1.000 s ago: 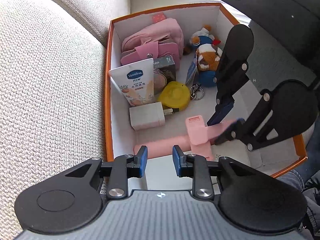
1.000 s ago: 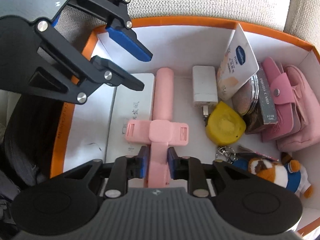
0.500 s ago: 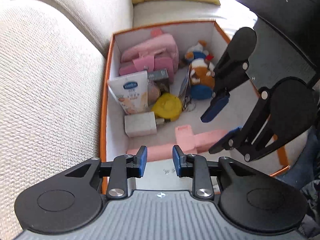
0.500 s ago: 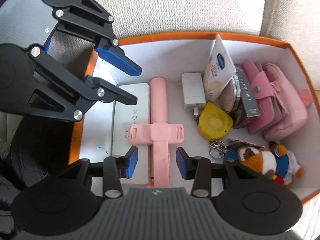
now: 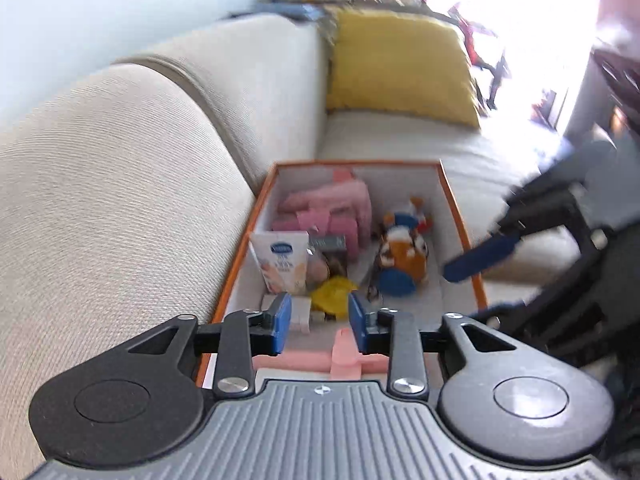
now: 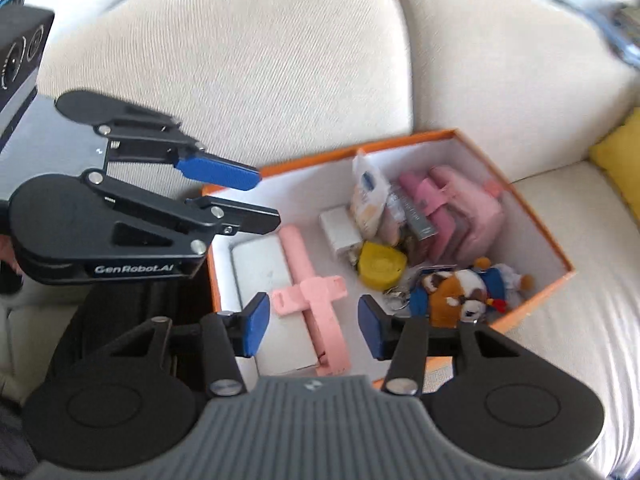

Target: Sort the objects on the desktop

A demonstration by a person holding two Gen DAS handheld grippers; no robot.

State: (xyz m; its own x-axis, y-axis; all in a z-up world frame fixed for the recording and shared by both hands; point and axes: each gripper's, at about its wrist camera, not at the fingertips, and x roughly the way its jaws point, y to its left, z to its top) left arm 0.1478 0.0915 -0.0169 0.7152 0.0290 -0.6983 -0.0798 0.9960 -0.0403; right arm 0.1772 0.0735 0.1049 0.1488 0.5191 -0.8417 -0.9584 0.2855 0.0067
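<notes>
An orange-rimmed white box (image 6: 536,224) sits on a cream sofa and holds the sorted objects. A pink selfie stick (image 6: 316,300) lies in it on a white flat case (image 6: 264,276), beside a white charger (image 6: 340,232), a yellow round piece (image 6: 380,266), a Vaseline tube (image 6: 368,196), a pink pouch (image 6: 460,208) and a plush toy (image 6: 460,292). My right gripper (image 6: 310,330) is open and empty above the stick's handle end. My left gripper (image 5: 318,322) is open and empty above the box's near end (image 5: 224,300); it also shows in the right wrist view (image 6: 256,196).
The sofa backrest (image 5: 120,200) rises close along the box's left side. A yellow cushion (image 5: 400,68) leans at the far end of the seat. Bare seat cushion (image 6: 580,320) lies to the right of the box. A dark bag (image 6: 120,312) sits left of the box.
My right gripper let go of the pink selfie stick, opened wide and pulled back and up from the box. My left gripper also lifted and tilted up; its jaws opened wider.
</notes>
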